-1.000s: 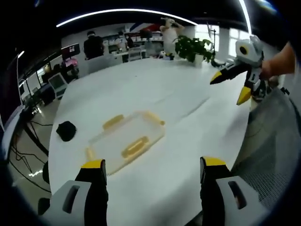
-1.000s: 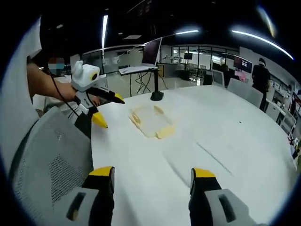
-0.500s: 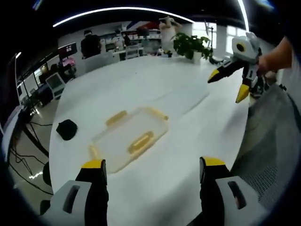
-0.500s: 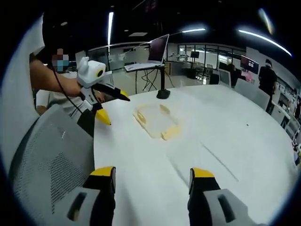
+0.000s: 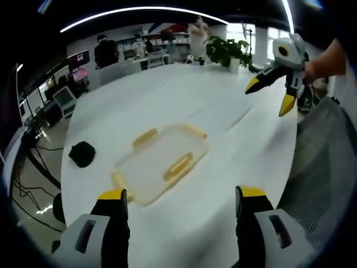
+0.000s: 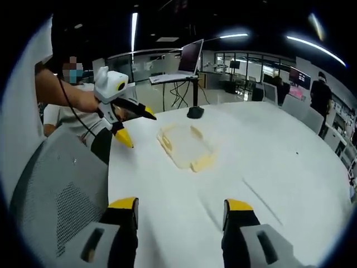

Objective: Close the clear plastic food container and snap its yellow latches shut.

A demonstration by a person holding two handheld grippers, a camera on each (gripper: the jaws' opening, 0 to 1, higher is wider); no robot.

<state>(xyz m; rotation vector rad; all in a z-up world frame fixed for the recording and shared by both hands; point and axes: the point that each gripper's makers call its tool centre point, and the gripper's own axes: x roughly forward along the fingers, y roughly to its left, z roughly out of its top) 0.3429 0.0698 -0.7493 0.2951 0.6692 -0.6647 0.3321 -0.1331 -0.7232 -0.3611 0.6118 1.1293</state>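
Clear plastic food container (image 5: 162,163) lies flat on the white bench (image 5: 184,106), lid on, well ahead of both grippers and touched by neither. Yellow latches: one on the near long side (image 5: 178,167), one on the far long side (image 5: 145,138), another at the left end (image 5: 119,181); whether any is snapped down cannot be told. In the right gripper view the container (image 6: 184,146) sits mid-bench, a yellow latch (image 6: 202,163) at its near end.

Left gripper (image 5: 181,196): jaws spread wide, nothing between them, held above the bench short of the container. Right gripper (image 6: 180,204): jaws likewise spread, empty.

Small black object (image 5: 82,153) near the bench's left edge. Potted plant (image 5: 226,52) at the far side. Grey mesh chair back (image 6: 53,192) beside the bench. Monitor on a stand (image 6: 191,58) beyond the container.
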